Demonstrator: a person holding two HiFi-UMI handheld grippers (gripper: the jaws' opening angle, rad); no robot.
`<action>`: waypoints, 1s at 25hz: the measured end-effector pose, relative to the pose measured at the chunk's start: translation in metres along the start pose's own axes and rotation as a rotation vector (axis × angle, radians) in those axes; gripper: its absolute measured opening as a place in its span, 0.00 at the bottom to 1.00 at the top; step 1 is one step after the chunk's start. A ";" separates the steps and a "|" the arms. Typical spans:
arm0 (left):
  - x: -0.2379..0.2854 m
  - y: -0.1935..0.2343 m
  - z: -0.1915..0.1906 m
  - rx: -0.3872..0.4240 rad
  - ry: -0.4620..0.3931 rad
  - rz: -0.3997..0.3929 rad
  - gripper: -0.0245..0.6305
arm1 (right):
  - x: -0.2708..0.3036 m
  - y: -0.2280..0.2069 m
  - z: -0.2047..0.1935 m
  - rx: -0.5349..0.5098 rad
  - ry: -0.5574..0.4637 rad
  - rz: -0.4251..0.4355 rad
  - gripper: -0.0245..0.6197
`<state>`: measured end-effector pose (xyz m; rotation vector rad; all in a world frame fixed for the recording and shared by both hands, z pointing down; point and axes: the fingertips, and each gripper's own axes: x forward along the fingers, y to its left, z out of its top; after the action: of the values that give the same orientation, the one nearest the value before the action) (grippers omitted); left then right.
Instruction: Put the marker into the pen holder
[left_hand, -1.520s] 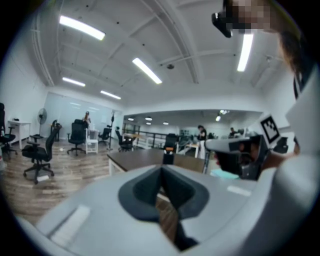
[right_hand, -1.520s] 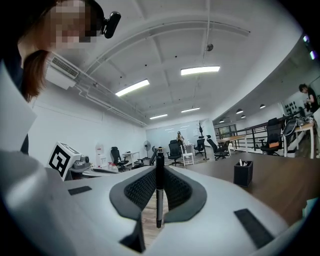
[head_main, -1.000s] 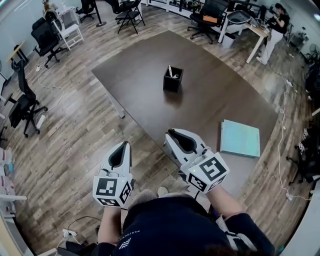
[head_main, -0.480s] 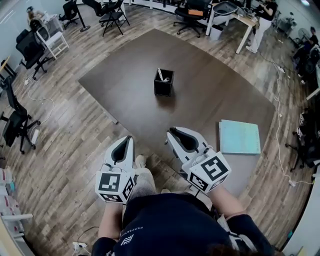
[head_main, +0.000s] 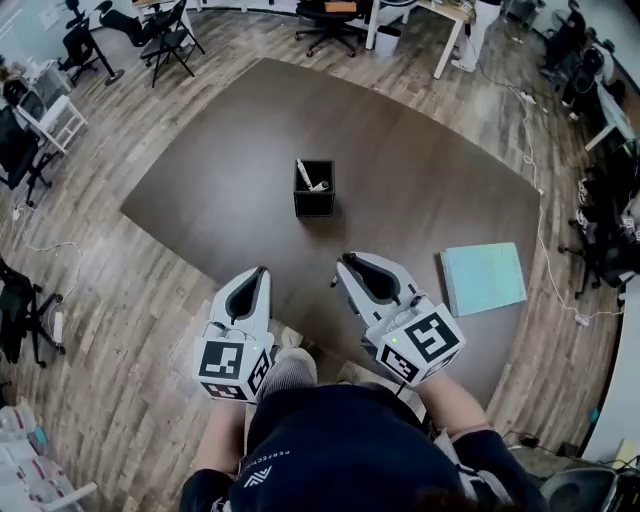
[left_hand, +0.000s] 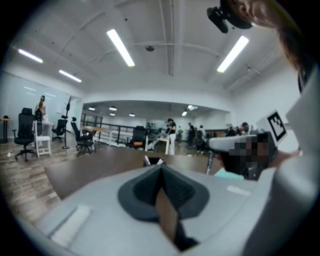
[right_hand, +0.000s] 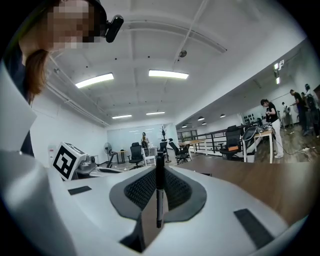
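Observation:
A black square pen holder (head_main: 313, 190) stands near the middle of the dark brown table (head_main: 420, 170), with white markers sticking out of it. Both grippers hover at the table's near edge, well short of the holder. My right gripper (head_main: 342, 263) is shut on a thin black marker (right_hand: 159, 192), which stands upright between its pads in the right gripper view. My left gripper (head_main: 261, 271) is shut with nothing in it, its jaws meeting in a line (left_hand: 161, 170). The holder's top (left_hand: 152, 161) peeks over the left gripper's tip.
A teal notebook (head_main: 483, 277) lies on the table's right side, near the right gripper. Office chairs (head_main: 165, 35) and desks (head_main: 440, 15) stand on the wood floor beyond the table. A black chair (head_main: 20, 310) is at the left.
The view has swung, so the table and holder sit lower and further left in the head view. Both grippers keep the same pose, side by side and shut.

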<state>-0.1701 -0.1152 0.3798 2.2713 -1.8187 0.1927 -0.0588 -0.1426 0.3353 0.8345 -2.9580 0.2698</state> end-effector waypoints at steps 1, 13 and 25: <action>0.008 0.005 0.002 0.002 0.005 -0.019 0.04 | 0.006 -0.004 0.002 0.004 0.000 -0.018 0.09; 0.070 0.037 0.017 0.017 0.034 -0.193 0.04 | 0.062 -0.038 0.018 0.020 -0.013 -0.167 0.09; 0.106 0.063 0.015 0.004 0.048 -0.273 0.04 | 0.105 -0.061 0.030 -0.001 -0.043 -0.242 0.09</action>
<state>-0.2087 -0.2324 0.3964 2.4639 -1.4658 0.2016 -0.1167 -0.2531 0.3254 1.1986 -2.8552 0.2399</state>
